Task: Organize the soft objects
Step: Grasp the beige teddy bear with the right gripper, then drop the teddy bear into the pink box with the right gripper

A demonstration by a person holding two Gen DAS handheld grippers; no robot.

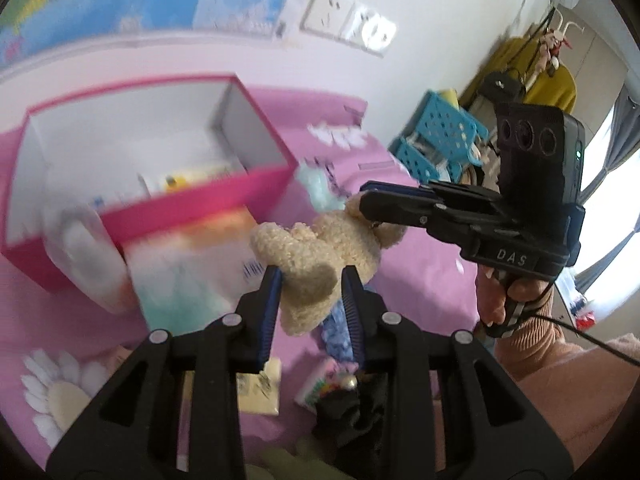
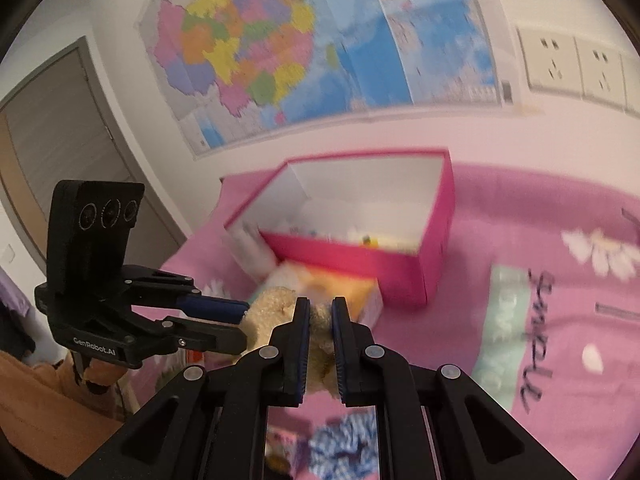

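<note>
The small cream fuzzy plush toy (image 1: 316, 268), at centre frame below the open pink cardboard box (image 1: 192, 208), looks light and squashy, pinched between the narrowed left gripper (image 1: 310, 300) and right gripper (image 2: 320, 340), best held by its thick body.

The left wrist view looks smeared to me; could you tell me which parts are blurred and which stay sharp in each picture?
Left wrist view: the pink box and wall sockets are motion-smeared, while the left gripper and beige plush toy are crisp. Right wrist view: the wall map and bedspread blur, the right gripper is sharp.
</note>
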